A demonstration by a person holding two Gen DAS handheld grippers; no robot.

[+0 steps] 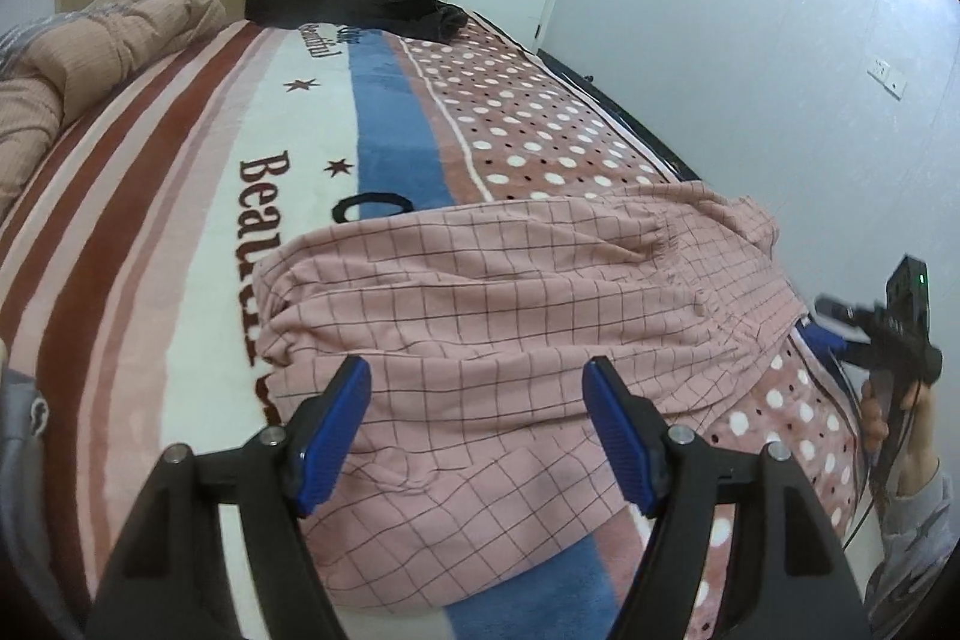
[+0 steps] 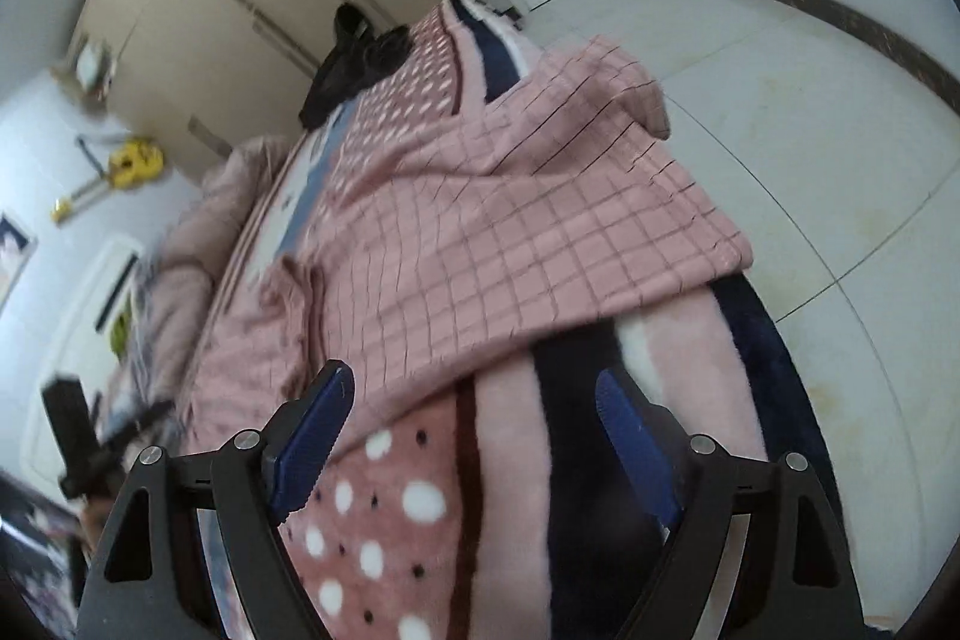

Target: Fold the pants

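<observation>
Pink checked pants [image 1: 510, 328] lie bunched and only loosely doubled on the bed [image 1: 180, 196], so folding looks barely begun, with left gripper [image 1: 477, 430] and right gripper [image 2: 474, 436] both spread apart, holding nothing.

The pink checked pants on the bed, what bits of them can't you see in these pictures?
- Pink checked pants, left wrist view: near end cut off behind the left claw.
- Right wrist view: the pants are blurred; their far end hangs over the bed's edge, underside hidden.
- Words on the blanket: partly covered by the pants.
</observation>
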